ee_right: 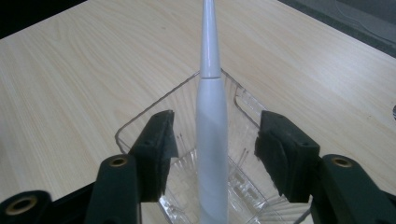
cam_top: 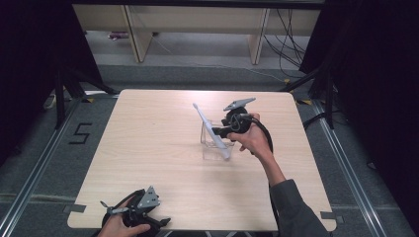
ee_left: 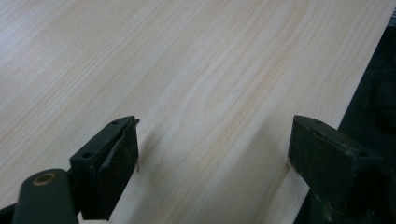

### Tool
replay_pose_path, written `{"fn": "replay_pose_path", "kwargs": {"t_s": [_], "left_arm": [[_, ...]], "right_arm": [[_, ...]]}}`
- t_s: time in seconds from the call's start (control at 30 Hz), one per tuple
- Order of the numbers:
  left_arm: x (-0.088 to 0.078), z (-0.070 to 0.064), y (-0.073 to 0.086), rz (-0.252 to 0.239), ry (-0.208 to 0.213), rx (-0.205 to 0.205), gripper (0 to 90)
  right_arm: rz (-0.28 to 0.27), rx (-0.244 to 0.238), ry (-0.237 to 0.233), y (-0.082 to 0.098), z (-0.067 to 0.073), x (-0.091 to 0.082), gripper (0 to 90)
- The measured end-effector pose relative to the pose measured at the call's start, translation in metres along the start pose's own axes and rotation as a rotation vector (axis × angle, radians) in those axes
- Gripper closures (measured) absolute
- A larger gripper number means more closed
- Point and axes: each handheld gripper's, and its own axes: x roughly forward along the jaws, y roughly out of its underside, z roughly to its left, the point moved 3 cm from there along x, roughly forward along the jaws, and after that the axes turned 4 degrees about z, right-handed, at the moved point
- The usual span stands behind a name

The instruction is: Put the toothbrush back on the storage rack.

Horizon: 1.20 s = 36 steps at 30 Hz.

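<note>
A white toothbrush-like stick leans in a clear square plastic cup near the middle of the table. In the right gripper view the stick rises out of the ribbed cup, between the two black jaws. My right gripper is open, with a gap between each pad and the stick. In the high view the right gripper sits just right of the cup, held by a hand. My left gripper rests at the table's front left edge. Its jaws stand wide open over bare wood.
The light wooden table stands on a grey floor, with dark curtains on both sides. Tripod legs stand at the far left. White furniture legs and cables lie beyond the far edge.
</note>
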Motion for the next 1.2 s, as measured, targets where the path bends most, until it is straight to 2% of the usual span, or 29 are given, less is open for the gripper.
{"fn": "replay_pose_path", "kwargs": {"t_s": [0.07,0.1,0.13,0.17,0.33,0.4,0.43,0.5,0.57,0.6,0.63,0.67,0.7,0.73,0.77,0.83,0.9,0.93,0.97,1.0,1.03,1.1,1.13,1.2], "left_arm": [[0.0,0.0,0.0,0.001,0.0,0.001,15.5],[0.001,0.0,0.0,-0.003,0.001,0.001,15.5],[0.0,0.0,0.0,-0.002,-0.007,-0.001,15.5],[-0.001,0.001,0.0,-0.002,0.0,0.002,15.5],[-0.001,0.0,0.0,-0.003,-0.002,0.003,15.5],[-0.001,0.001,0.0,-0.003,-0.001,0.004,15.5],[-0.001,0.001,0.0,0.001,0.004,0.004,15.5],[-0.001,0.001,0.0,-0.002,0.0,0.001,15.5],[-0.001,0.001,0.0,-0.001,-0.002,0.004,15.5],[-0.001,0.001,0.0,-0.002,-0.002,0.002,15.5],[-0.001,0.001,0.0,-0.003,-0.003,0.001,15.5],[-0.001,0.001,0.0,-0.007,-0.003,-0.004,15.5],[0.0,0.0,0.0,-0.006,-0.002,-0.019,15.5],[0.0,0.0,0.0,-0.002,0.0,-0.01,15.5],[-0.001,0.001,0.0,0.003,-0.001,0.008,15.5],[0.0,-0.001,0.0,0.005,0.004,-0.006,15.5],[0.0,0.0,0.0,0.002,-0.003,0.002,15.5],[0.0,0.001,0.0,0.002,-0.002,0.004,15.5],[0.0,0.001,0.0,0.001,-0.001,0.002,15.5],[0.0,0.001,0.0,0.003,-0.002,0.002,15.5],[0.0,0.001,0.0,0.002,-0.003,0.003,15.5],[0.0,0.001,0.0,0.002,-0.003,0.003,15.5],[0.0,0.0,0.0,0.003,-0.002,0.003,15.5],[0.0,0.0,0.0,0.005,-0.002,0.002,15.5]], "right_arm": [[0.0,-0.009,0.005,0.002,-0.001,-0.004,43.0],[-0.029,-0.019,0.011,0.002,-0.001,-0.004,42.4],[-0.032,-0.003,-0.001,0.003,0.0,-0.006,41.7],[-0.02,-0.011,0.009,0.004,-0.001,-0.009,41.0],[-0.046,-0.016,0.01,0.007,0.001,-0.016,40.5],[-0.041,0.0,-0.001,0.008,0.003,-0.018,40.5],[-0.033,-0.013,0.003,0.009,0.002,-0.02,40.5],[-0.043,0.008,0.001,0.01,0.003,-0.021,40.4],[-0.046,-0.022,0.004,0.01,0.001,-0.024,40.4],[-0.071,-0.046,0.009,0.011,-0.001,-0.022,40.4],[-0.045,-0.013,0.002,0.012,0.001,-0.025,40.2],[-0.054,0.003,0.006,0.013,0.002,-0.025,40.1],[-0.053,-0.008,0.001,0.014,0.001,-0.026,39.9],[-0.077,-0.016,0.004,0.015,-0.001,-0.026,39.7],[-0.062,0.0,-0.008,0.016,0.0,-0.028,39.3],[-0.064,-0.002,0.008,0.019,0.0,-0.03,38.7],[-0.075,-0.001,0.006,0.022,0.002,-0.032,38.6],[-0.075,-0.02,0.007,0.022,0.001,-0.034,38.4],[-0.073,0.007,-0.001,0.024,0.003,-0.035,38.1],[-0.076,-0.015,0.005,0.024,0.002,-0.036,37.8],[-0.075,-0.005,0.004,0.026,0.003,-0.037,37.5],[-0.096,-0.028,0.012,0.028,0.001,-0.039,37.1],[-0.103,0.004,0.0,0.03,0.003,-0.038,37.0],[-0.103,-0.032,0.013,0.032,0.001,-0.04,37.0]]}}
